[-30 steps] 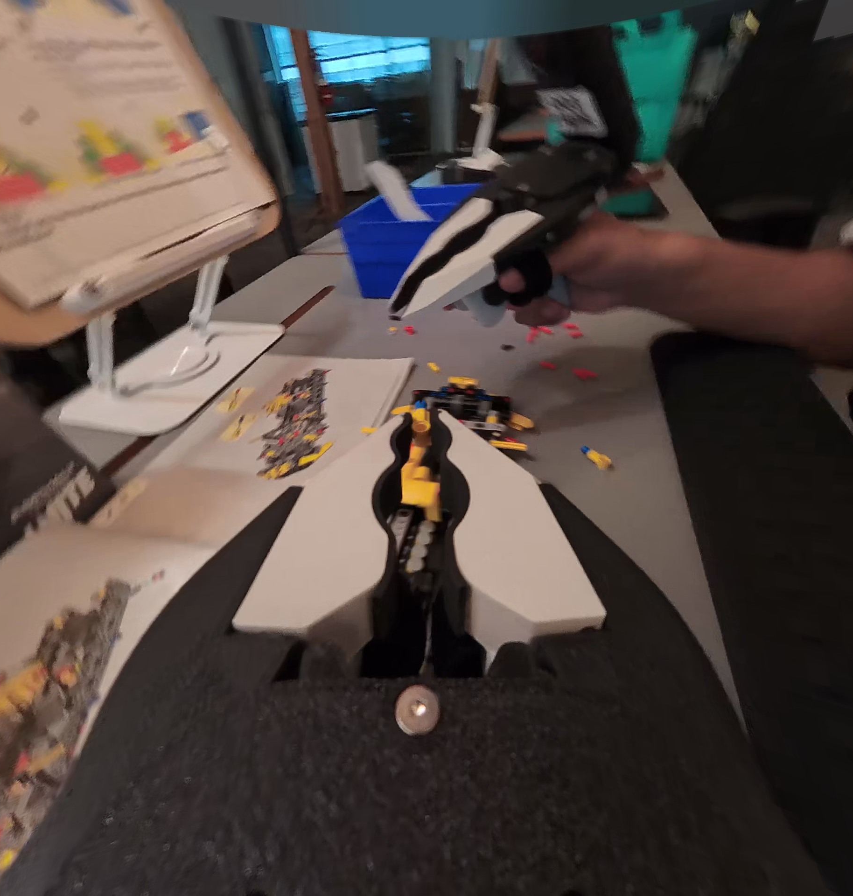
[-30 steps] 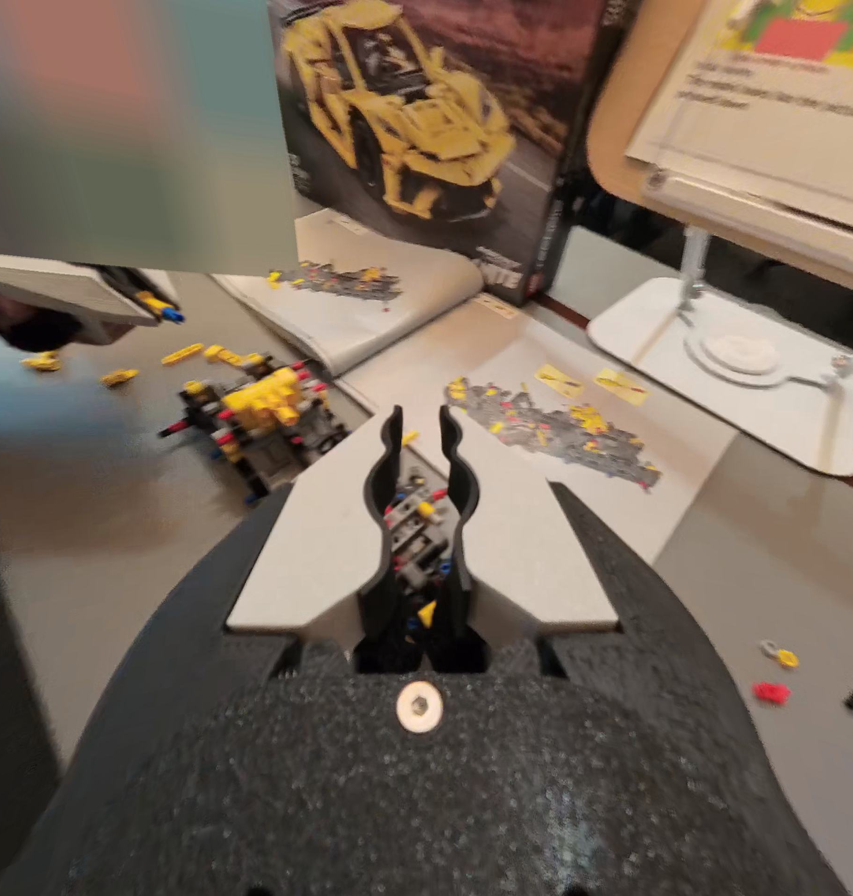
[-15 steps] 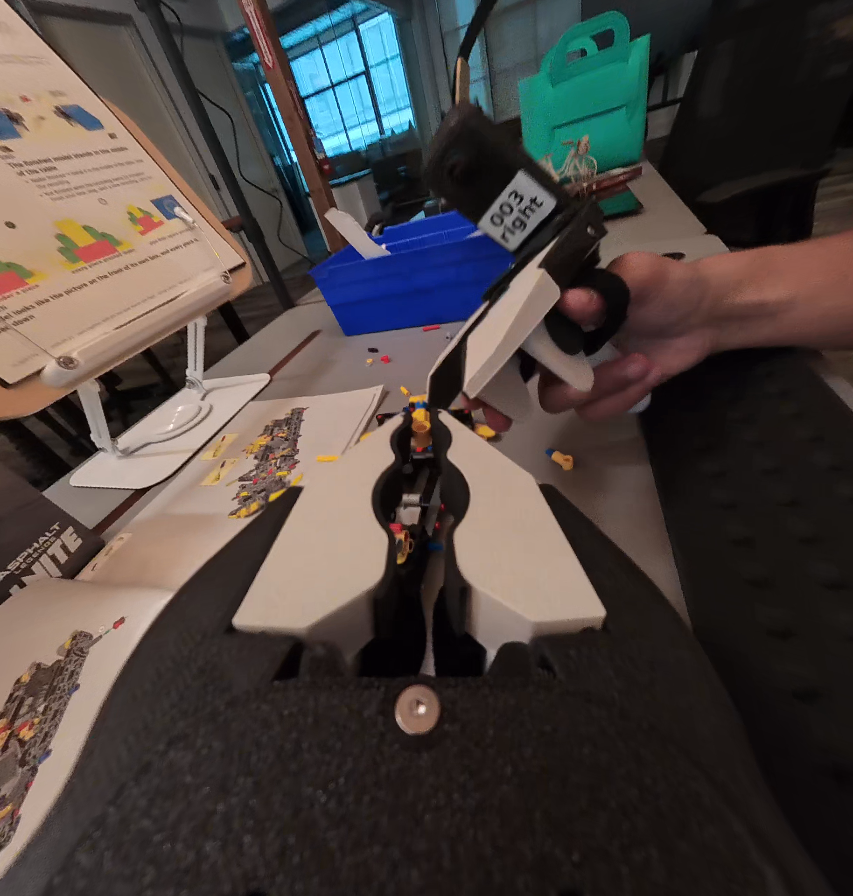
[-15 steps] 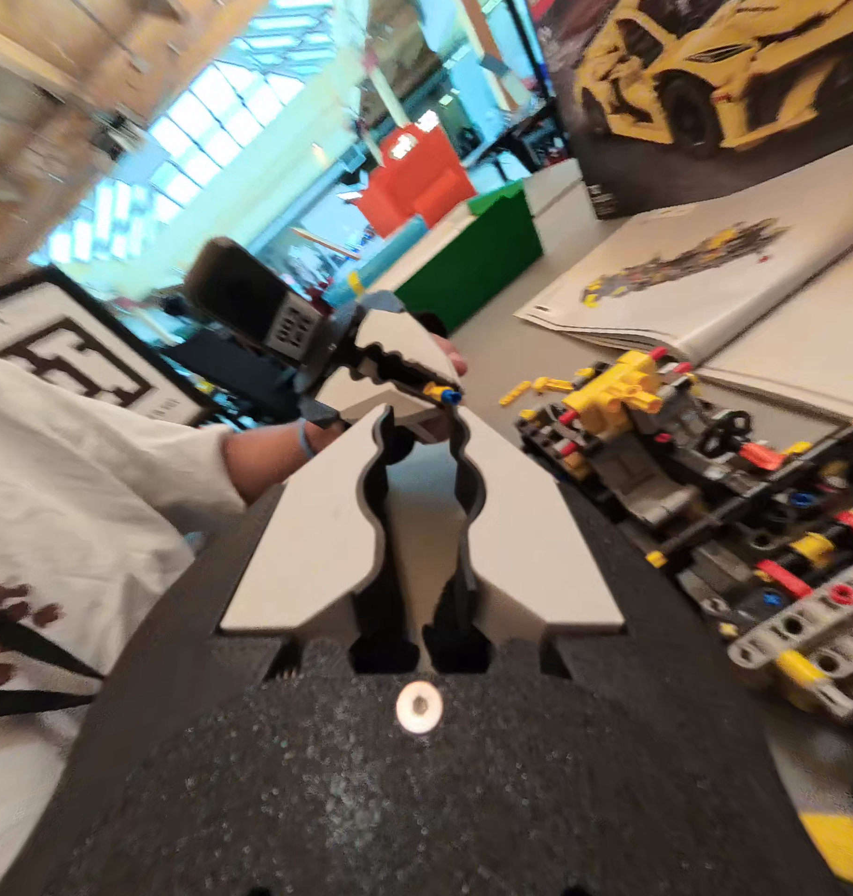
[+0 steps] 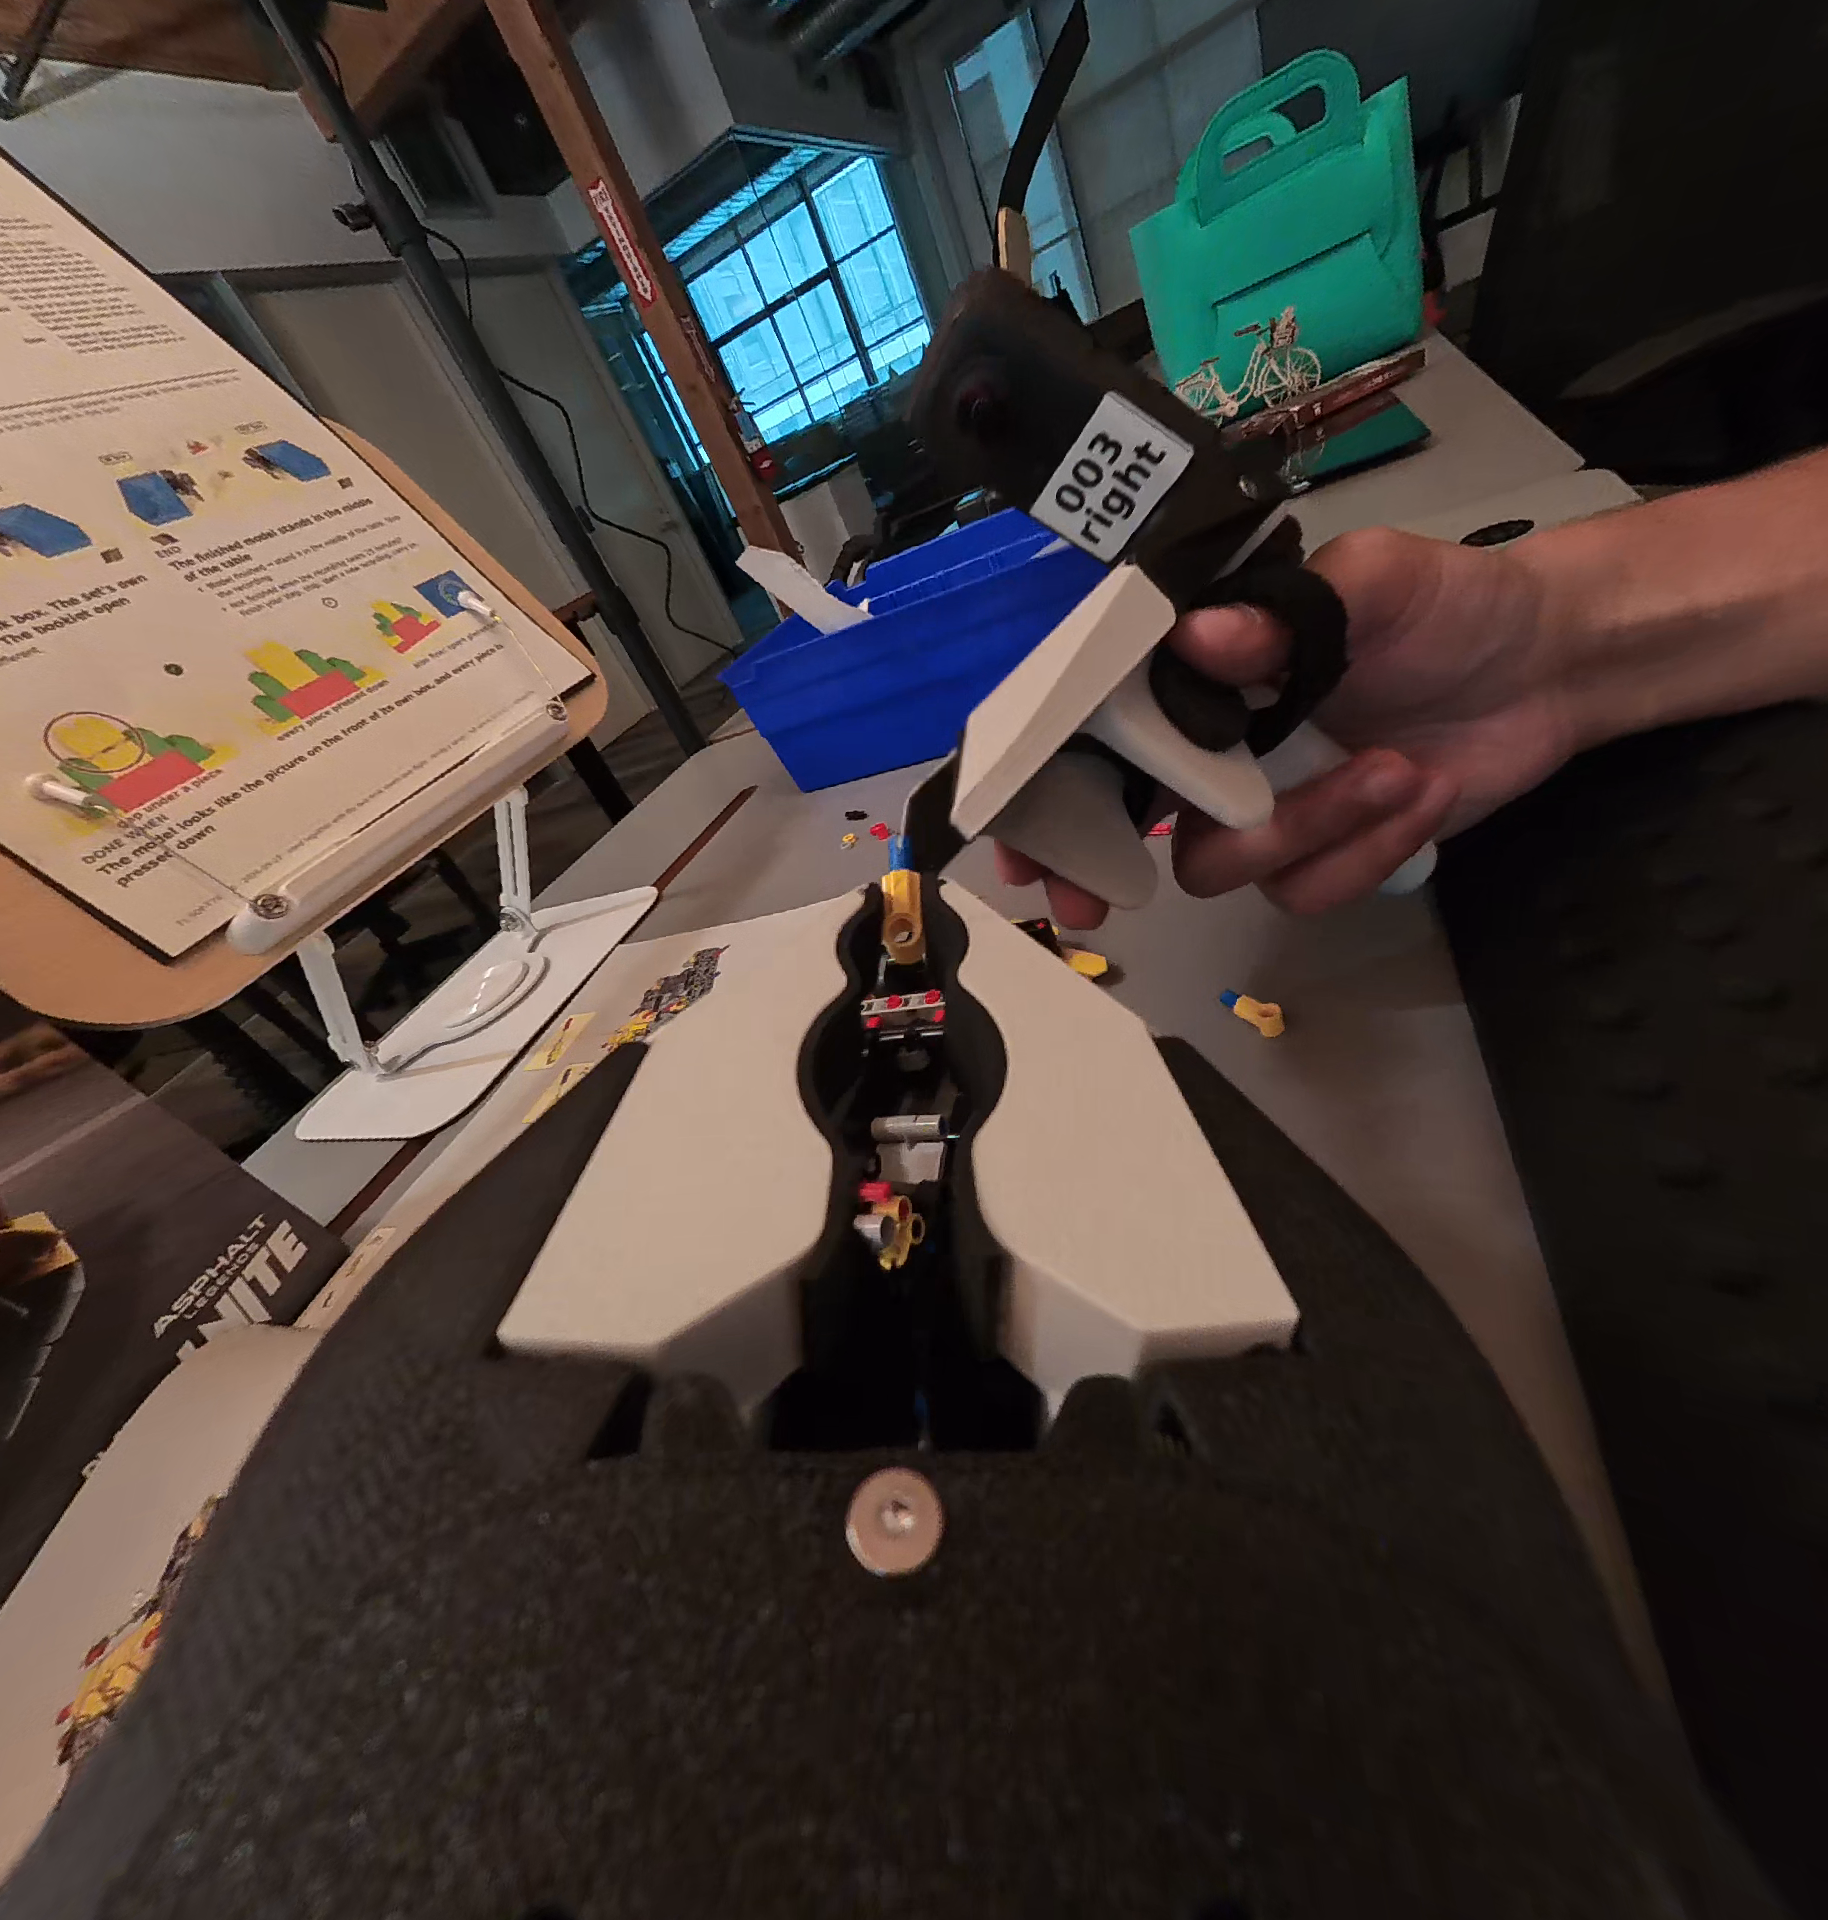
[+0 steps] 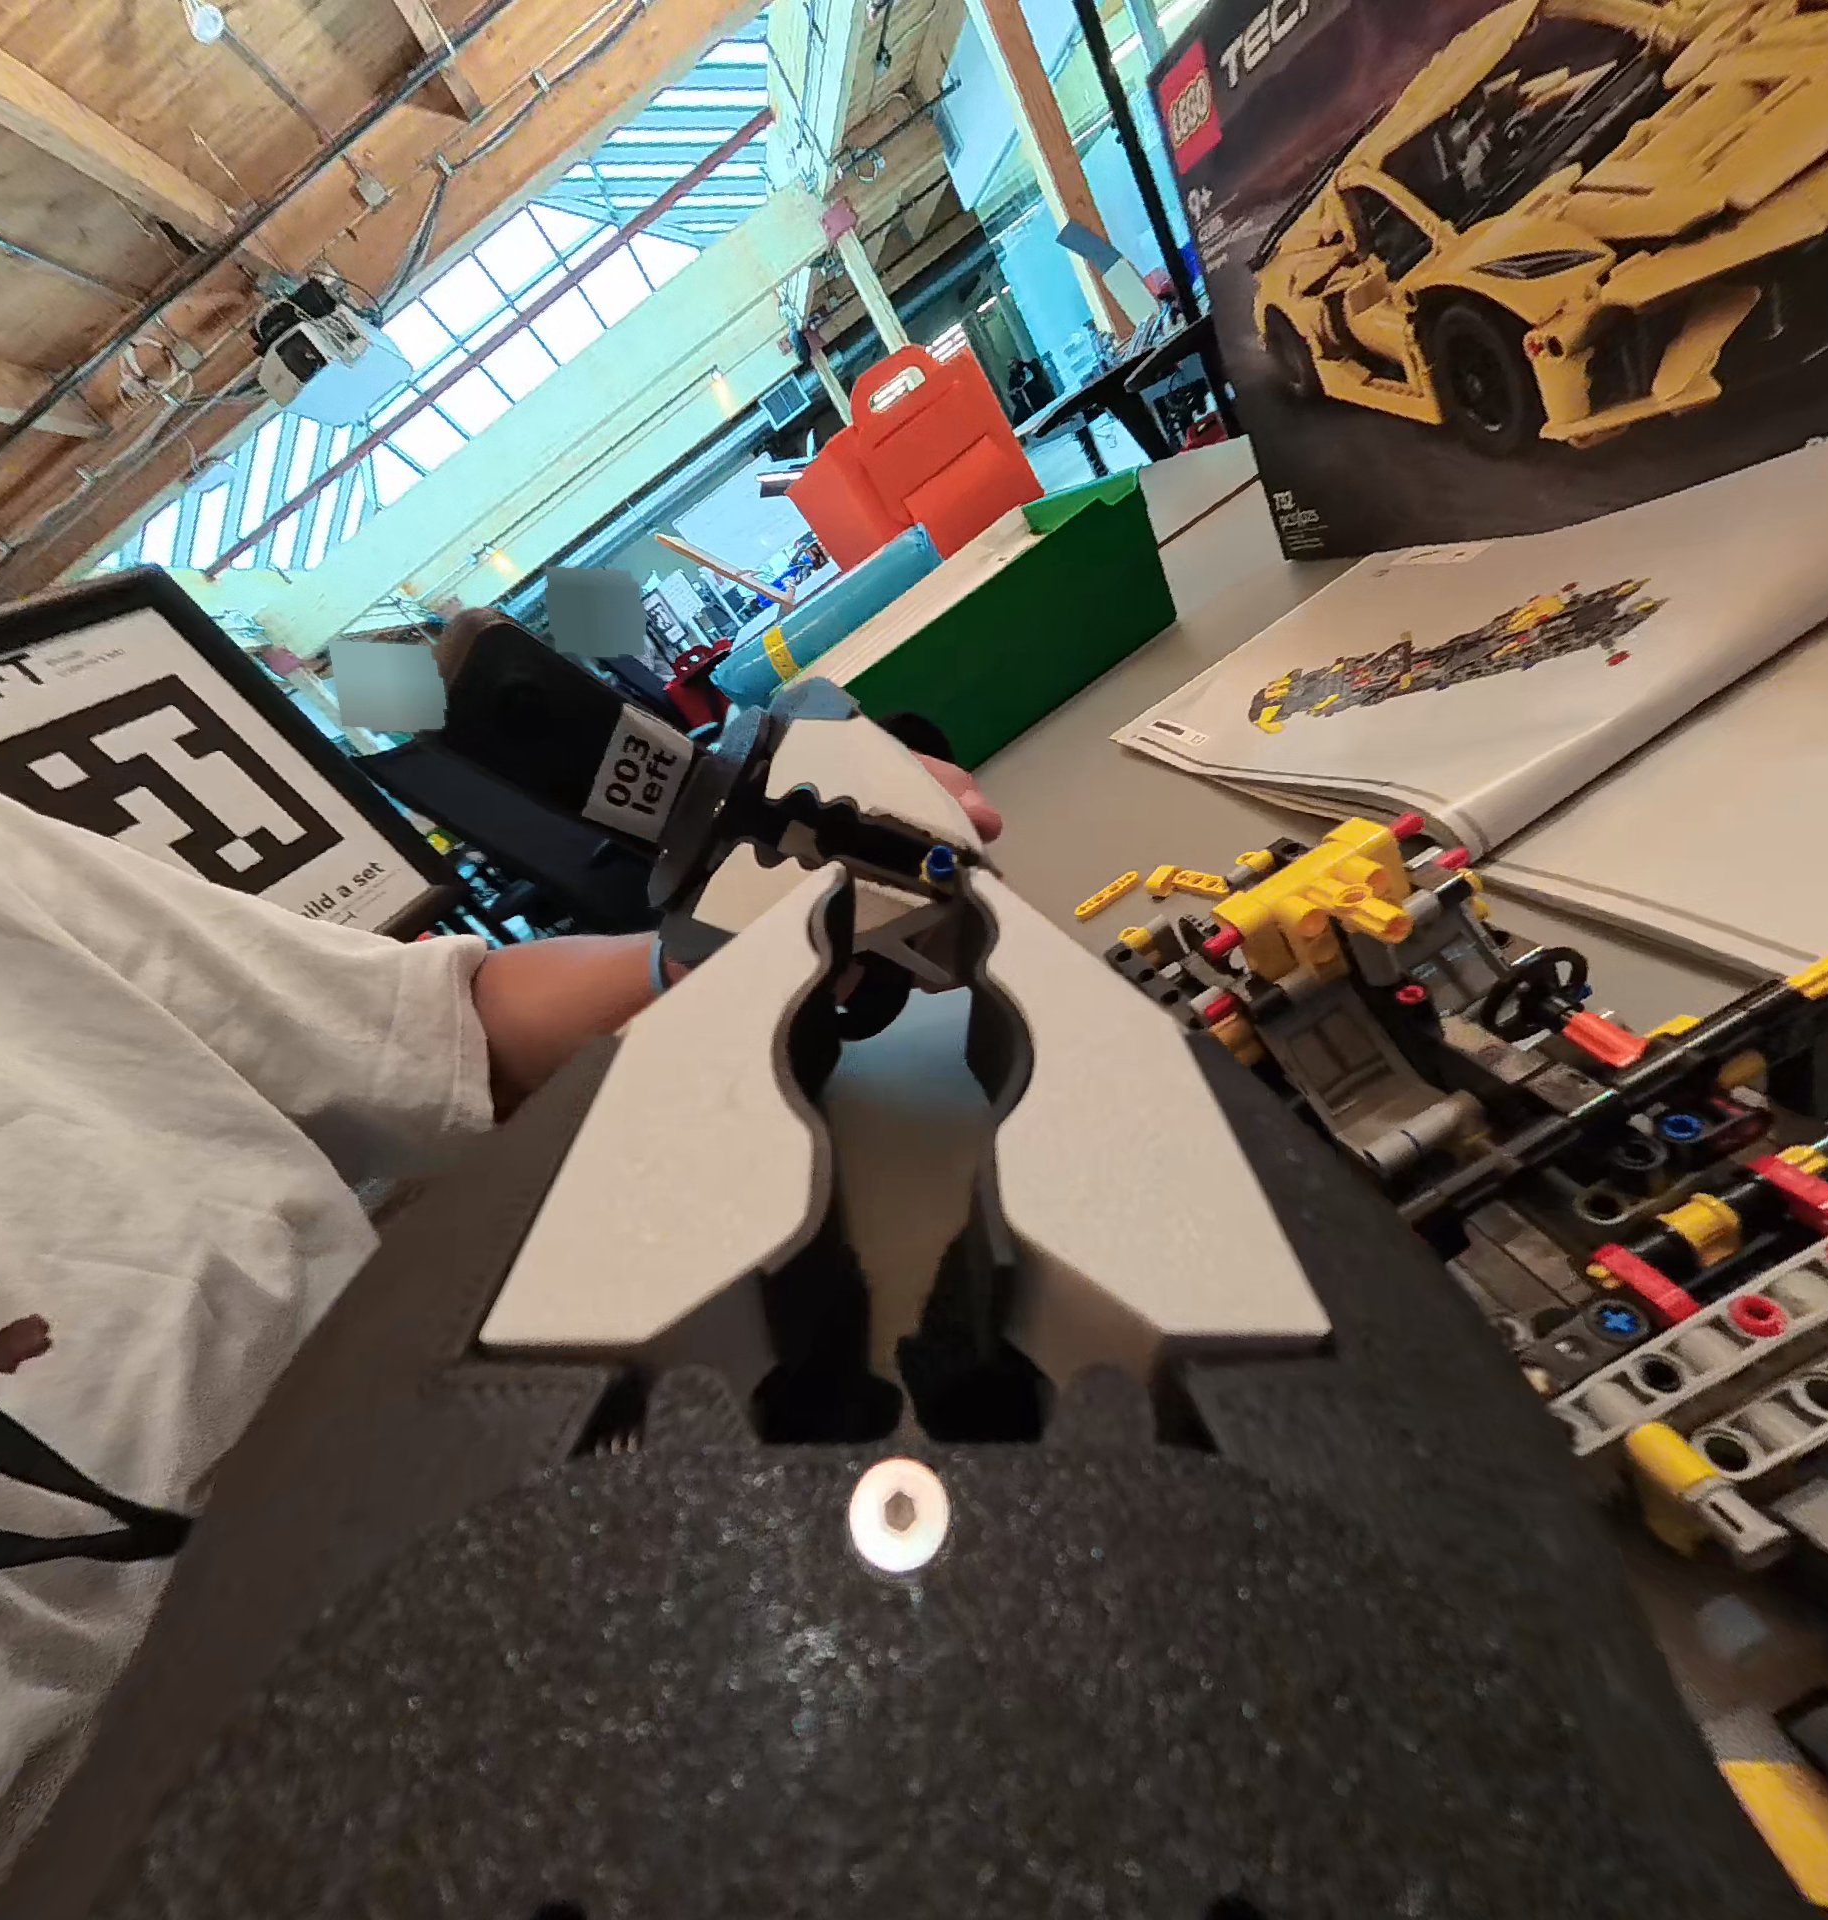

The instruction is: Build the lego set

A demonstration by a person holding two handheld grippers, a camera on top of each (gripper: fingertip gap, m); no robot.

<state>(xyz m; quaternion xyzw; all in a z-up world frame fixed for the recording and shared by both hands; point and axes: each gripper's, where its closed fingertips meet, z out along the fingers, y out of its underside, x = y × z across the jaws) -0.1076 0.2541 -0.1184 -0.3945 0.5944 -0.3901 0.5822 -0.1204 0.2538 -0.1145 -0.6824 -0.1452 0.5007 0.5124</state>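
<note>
Since a second ago I've brought my right gripper point(image 5: 915, 847) tip-to-tip with my left gripper point(image 5: 902, 914), which pinches a yellow-and-blue pin point(image 5: 899, 904); the right's tongs look narrow (contact unclear). Beside sits the car chassis point(image 6: 1429, 997).

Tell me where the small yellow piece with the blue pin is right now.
In the left wrist view, the yellow piece is pinched at the tips of the left gripper, above the table, with the right gripper touching its blue pin.
</note>
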